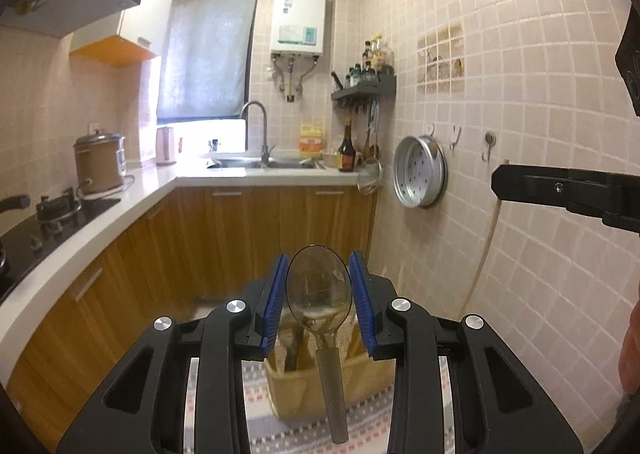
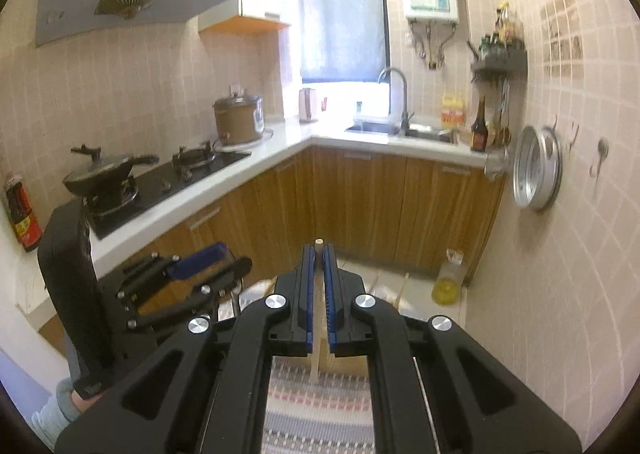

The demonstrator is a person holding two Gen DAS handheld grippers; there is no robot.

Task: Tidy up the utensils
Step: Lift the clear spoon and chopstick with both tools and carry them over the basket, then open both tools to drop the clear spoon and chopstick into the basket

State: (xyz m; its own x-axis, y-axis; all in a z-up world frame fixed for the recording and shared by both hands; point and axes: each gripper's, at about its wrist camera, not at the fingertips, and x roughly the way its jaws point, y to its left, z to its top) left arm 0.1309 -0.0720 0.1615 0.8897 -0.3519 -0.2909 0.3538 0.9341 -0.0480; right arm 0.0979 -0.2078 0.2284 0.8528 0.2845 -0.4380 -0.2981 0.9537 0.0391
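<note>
Left gripper [image 1: 319,286] grips a clear spoon [image 1: 319,292] by its bowl; right gripper [image 2: 319,282] pinches what looks like a wooden chopstick [image 2: 319,245], both above the holder [image 1: 296,386], open floor between counter edge [image 1: 80,250] and tiled wall [image 1: 520,254]

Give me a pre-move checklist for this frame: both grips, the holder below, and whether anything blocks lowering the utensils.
1. Left gripper holds the clear spoon by its bowl between the blue pads: ok.
2. Spoon handle hangs down toward the beige utensil holder: ok.
3. Right gripper jaws shut on a wooden stick, likely a chopstick: ok.
4. Holder upright on the striped mat: ok.
5. Free compartment in the holder: cannot tell, jaws hide most of it.
6. The two grippers apart from each other: ok.
</note>
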